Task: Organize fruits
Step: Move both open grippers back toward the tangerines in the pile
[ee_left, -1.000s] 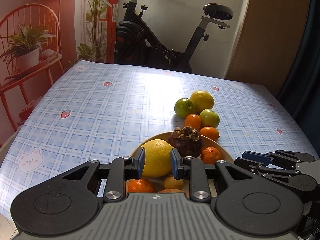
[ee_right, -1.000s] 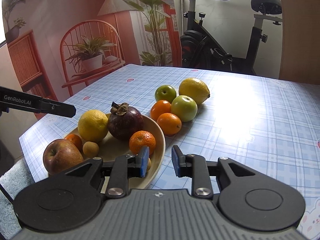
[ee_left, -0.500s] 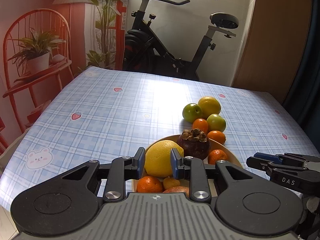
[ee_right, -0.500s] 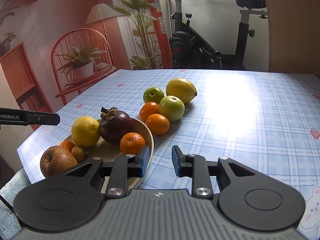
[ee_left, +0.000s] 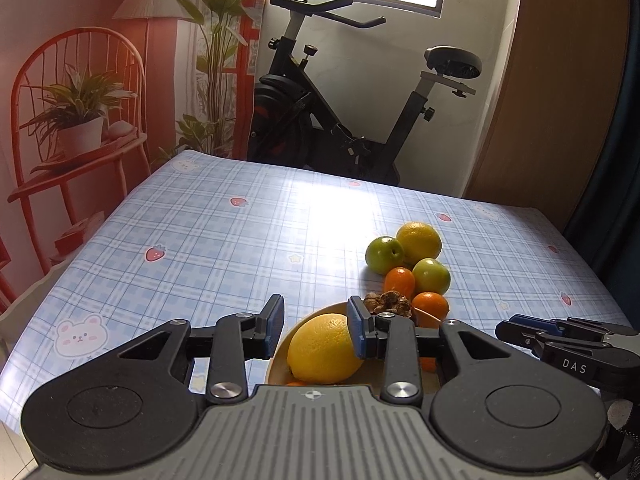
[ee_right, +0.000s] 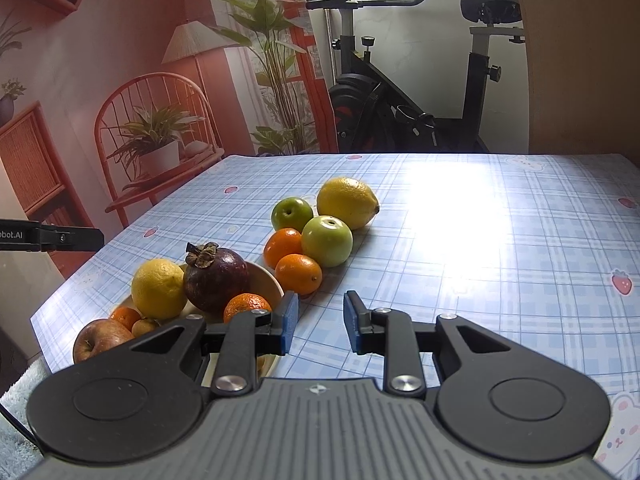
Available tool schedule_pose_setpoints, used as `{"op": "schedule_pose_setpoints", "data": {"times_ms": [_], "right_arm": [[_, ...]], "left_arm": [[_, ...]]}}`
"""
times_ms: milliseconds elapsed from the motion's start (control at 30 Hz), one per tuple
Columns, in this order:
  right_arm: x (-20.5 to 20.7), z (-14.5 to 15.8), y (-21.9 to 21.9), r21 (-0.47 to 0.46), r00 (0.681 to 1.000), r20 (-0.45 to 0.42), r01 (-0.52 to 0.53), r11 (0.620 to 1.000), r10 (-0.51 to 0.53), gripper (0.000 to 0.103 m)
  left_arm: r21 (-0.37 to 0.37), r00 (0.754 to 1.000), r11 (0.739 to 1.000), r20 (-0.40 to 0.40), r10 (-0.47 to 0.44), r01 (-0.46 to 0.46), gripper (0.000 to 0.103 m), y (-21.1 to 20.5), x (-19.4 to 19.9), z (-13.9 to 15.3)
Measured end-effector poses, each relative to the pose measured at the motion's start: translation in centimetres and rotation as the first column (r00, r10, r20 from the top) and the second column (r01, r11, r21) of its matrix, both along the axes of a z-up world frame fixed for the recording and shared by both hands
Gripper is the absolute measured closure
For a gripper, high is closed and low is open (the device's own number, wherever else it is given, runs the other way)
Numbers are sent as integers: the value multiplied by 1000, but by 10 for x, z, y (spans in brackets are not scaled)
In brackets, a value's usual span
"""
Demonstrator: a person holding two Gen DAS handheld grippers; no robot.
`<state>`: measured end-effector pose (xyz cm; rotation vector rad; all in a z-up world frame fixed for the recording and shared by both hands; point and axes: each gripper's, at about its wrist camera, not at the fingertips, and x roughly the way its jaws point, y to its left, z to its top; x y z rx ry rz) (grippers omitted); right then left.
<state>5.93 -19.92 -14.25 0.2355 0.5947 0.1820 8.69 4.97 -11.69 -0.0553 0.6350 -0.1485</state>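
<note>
A beige bowl (ee_right: 267,280) near the table's front holds a lemon (ee_right: 159,288), a dark mangosteen (ee_right: 216,279), a tangerine (ee_right: 247,307), a red apple (ee_right: 102,339) and small oranges. Beyond it on the cloth lie a lemon (ee_right: 347,202), two green apples (ee_right: 327,240) (ee_right: 292,213) and two oranges (ee_right: 299,273) (ee_right: 283,243). My left gripper (ee_left: 316,330) is open and empty, raised above the bowl's lemon (ee_left: 324,349). My right gripper (ee_right: 318,324) is open and empty, just right of the bowl.
The table has a blue checked cloth (ee_right: 500,240). An exercise bike (ee_left: 352,120) stands behind its far edge. A red chair with a potted plant (ee_right: 156,148) stands at the left. A wooden door (ee_left: 560,80) is at the right.
Both grippers have pulled back and risen from the bowl, still open. The fruit has not moved.
</note>
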Motion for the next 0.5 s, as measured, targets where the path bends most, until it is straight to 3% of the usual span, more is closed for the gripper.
{"op": "schedule_pose_setpoints", "data": {"times_ms": [233,400,500], "right_arm": [[16,5,-6,-12,1000,21,-9,1000,9,75],[28,7,-5,-12,999,32,-23,1000,23,75],[35,4,-5,5,999,26,-31,1000,31,75]], "left_arm": [[15,999,1000,36,-9,8,67,-7,11,13],[-25,999,1000,33,-3,4,67,-8,22,17],[-2,999,1000,31,-12,12,67,-12,28,14]]}}
